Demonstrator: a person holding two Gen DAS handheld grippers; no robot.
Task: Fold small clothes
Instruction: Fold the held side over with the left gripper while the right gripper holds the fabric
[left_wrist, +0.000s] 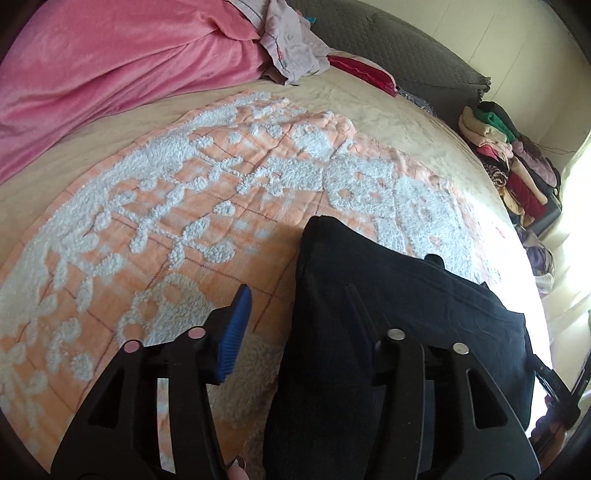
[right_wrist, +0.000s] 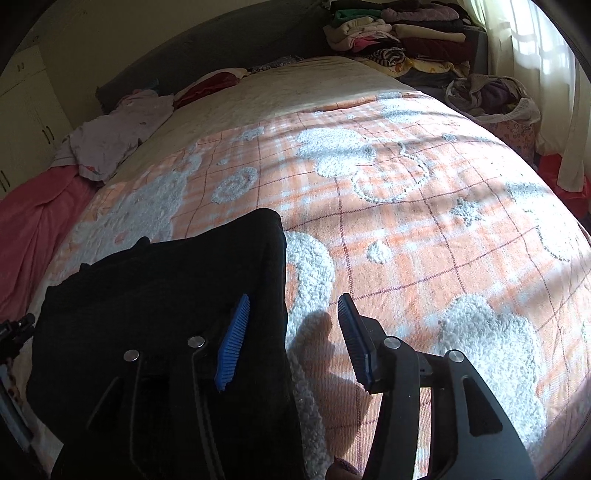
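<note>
So your black garment (right_wrist: 162, 295) is lying on the orange-and-white blanket (right_wrist: 424, 221) spread over the bed (left_wrist: 388, 107), sitting right between your two grippers with its far end running up toward the pink cover (left_wrist: 110, 62). Your left gripper (left_wrist: 299, 310) has its jaws apart, one blue pad out over the blanket and the other finger over the dark cloth, pinching nothing. Same deal on your right gripper (right_wrist: 295, 317): jaws open, left pad above the garment's edge, right pad over bare blanket, and that pile of folded clothes (right_wrist: 399, 33) sits well off past the far corner.
</note>
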